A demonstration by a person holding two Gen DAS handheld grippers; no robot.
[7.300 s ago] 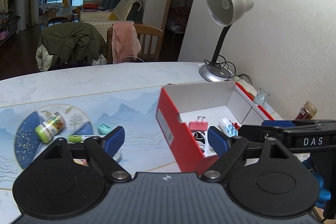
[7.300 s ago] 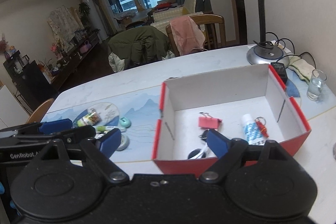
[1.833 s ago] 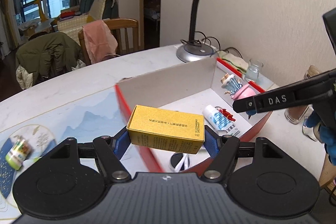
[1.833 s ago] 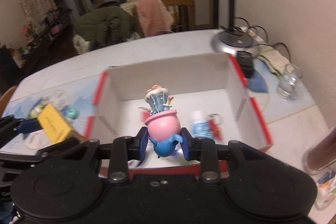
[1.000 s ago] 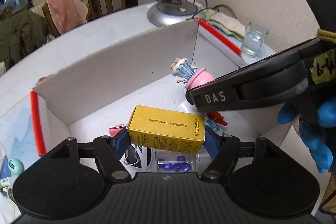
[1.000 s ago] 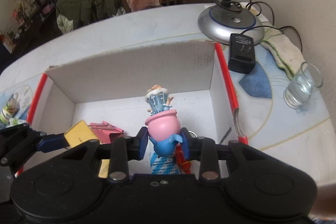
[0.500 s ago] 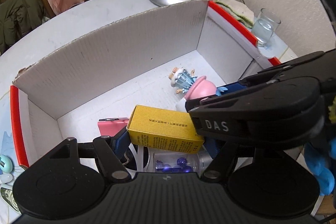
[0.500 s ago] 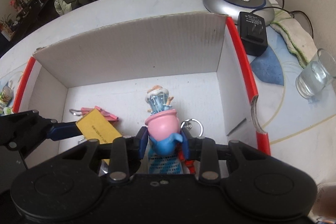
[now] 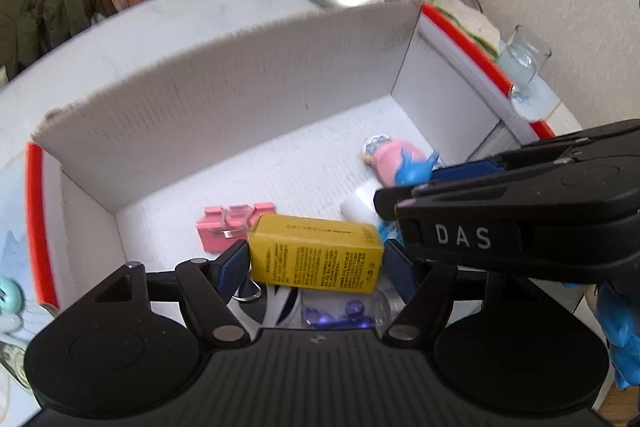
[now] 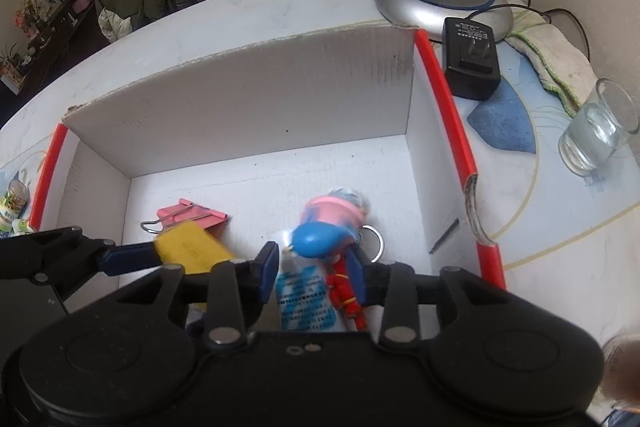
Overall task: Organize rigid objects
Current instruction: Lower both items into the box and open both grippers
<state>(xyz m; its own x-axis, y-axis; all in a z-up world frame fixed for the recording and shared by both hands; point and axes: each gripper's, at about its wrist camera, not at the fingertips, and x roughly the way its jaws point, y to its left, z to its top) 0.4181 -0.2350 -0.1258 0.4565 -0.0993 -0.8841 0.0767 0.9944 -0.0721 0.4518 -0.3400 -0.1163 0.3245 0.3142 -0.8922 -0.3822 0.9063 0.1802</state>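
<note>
Motion blurs the pink figurine (image 10: 332,223) inside the cardboard box (image 10: 248,99), loose between the right tool's (image 10: 314,267) opening jaws. The left tool (image 9: 316,263) clamps a yellow carton (image 9: 316,255), hiding items beneath.

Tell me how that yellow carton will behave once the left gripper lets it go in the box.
The yellow carton looks stiff and flat-sided, so it probably won't roll. It is likely light, and may settle tilted on the clutter beneath it.
</note>
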